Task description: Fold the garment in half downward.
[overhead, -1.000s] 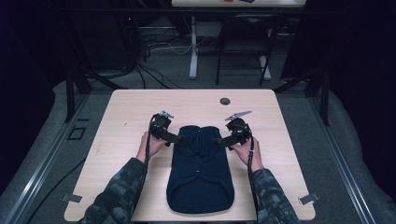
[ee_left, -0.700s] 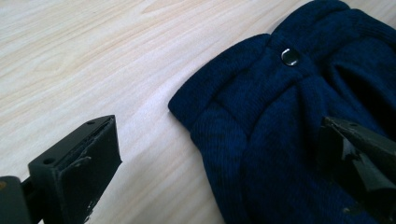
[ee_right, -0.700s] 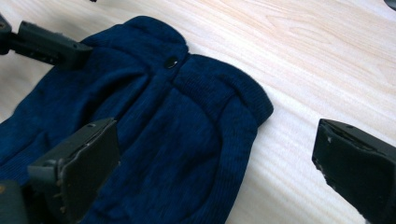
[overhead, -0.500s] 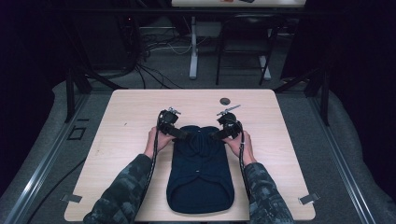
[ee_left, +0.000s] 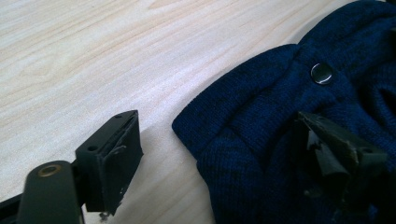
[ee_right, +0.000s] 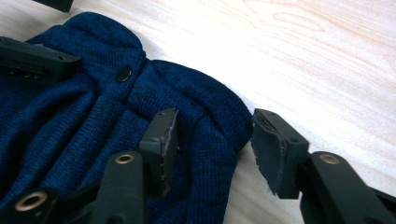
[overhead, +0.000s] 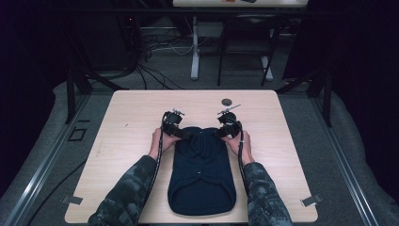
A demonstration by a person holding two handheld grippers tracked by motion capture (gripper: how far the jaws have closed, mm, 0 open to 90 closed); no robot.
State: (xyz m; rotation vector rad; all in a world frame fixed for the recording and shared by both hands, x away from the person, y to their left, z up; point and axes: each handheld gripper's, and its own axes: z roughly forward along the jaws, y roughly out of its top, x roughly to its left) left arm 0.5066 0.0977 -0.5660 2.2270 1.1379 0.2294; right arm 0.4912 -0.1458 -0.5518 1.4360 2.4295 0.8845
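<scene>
My left gripper (ee_left: 205, 158) and right gripper (ee_right: 212, 140) each gape open astride a far corner of the dark blue knitted garment (overhead: 201, 176) lying mid-table, one jaw on knit, one over bare pale wooden tabletop (overhead: 131, 117) stretching outward

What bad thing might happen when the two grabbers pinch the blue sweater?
The left hand-held gripper and right hand-held gripper each straddle a top corner of the sweater, jaws open. A jaw might catch only the thin edge, so a corner slips out. A pad might also snag the knit or the snap button.
</scene>
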